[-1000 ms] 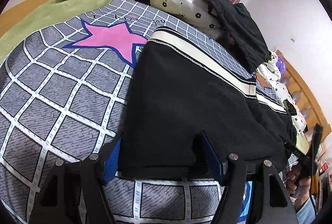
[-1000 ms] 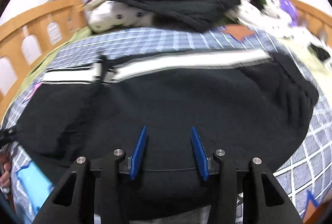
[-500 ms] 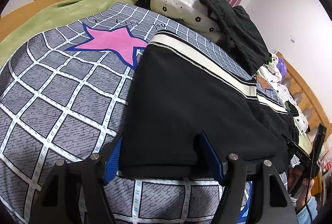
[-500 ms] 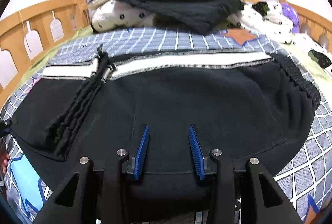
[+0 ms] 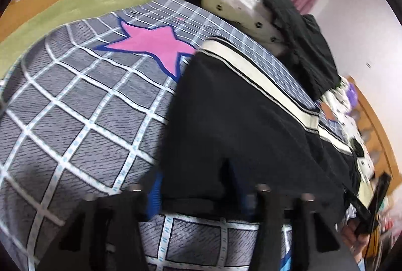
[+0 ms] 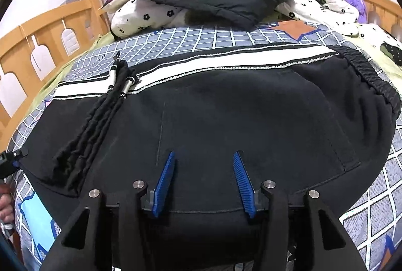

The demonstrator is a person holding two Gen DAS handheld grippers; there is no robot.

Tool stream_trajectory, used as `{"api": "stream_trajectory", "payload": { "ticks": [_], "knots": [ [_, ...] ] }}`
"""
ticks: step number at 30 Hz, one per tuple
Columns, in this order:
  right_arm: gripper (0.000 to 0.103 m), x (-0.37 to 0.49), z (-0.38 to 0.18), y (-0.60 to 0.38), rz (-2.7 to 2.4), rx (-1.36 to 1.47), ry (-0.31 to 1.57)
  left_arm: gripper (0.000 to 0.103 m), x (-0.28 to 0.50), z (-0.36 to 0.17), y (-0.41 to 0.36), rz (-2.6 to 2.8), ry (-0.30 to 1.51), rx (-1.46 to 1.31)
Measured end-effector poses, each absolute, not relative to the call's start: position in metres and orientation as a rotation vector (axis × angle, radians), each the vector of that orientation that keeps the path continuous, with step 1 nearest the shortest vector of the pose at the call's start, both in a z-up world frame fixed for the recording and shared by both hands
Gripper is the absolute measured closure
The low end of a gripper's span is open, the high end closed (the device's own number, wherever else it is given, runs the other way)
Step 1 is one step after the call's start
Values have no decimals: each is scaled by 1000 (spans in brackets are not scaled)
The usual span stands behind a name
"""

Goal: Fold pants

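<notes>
Item: black fleece pants with white side stripe (image 6: 226, 105), on grid-patterned bed quilt (image 5: 75, 107). Soft, limp, light. Grip hems, nine o'clock. Left gripper (image 5: 198, 185), right gripper (image 6: 203, 165): jaws apart, empty.

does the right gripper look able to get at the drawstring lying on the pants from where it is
Probably yes. The right gripper is open over the black pants, and the drawstring lies exposed on top of the fabric to its left, with nothing covering it or standing between them.
</notes>
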State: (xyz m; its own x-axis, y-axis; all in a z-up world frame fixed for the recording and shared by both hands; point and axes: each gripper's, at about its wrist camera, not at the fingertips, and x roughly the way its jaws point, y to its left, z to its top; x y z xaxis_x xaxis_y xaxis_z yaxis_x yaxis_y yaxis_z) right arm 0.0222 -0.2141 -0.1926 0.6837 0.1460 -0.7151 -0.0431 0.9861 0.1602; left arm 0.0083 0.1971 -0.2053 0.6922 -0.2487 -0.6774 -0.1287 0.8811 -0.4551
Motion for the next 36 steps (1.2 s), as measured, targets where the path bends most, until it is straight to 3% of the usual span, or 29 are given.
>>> {"api": "stream_trajectory", "payload": {
  "ticks": [1,3,9,14,20,26,27,28,33,36],
  "knots": [
    [54,22,-191,-216,114,150,813,80,8,-196,196,-45,807,-499],
    [54,21,-187,-223,139,179,817,84,9,-178,189,-32,785,-487],
    [54,0,-167,-267,42,226,711,87,16,-104,135,-89,687,-364],
    [54,-27,-160,-312,-76,244,642,87,23,-64,32,-311,643,-288],
    [54,-58,-155,-348,-147,293,632,88,28,-111,-99,-516,760,-166],
    [51,-87,-150,-350,-108,254,664,87,38,-169,-158,-509,899,-85],
    [50,-87,-151,-348,-97,246,669,84,35,-164,-157,-520,880,-78],
    [49,-87,-151,-345,-79,233,680,73,30,-157,-153,-548,867,-77],
    [49,-70,-151,-343,-12,289,709,35,-3,-121,-124,-575,732,3],
    [49,-55,-145,-335,52,353,713,34,-24,-114,-89,-444,645,72]
  ]
}}
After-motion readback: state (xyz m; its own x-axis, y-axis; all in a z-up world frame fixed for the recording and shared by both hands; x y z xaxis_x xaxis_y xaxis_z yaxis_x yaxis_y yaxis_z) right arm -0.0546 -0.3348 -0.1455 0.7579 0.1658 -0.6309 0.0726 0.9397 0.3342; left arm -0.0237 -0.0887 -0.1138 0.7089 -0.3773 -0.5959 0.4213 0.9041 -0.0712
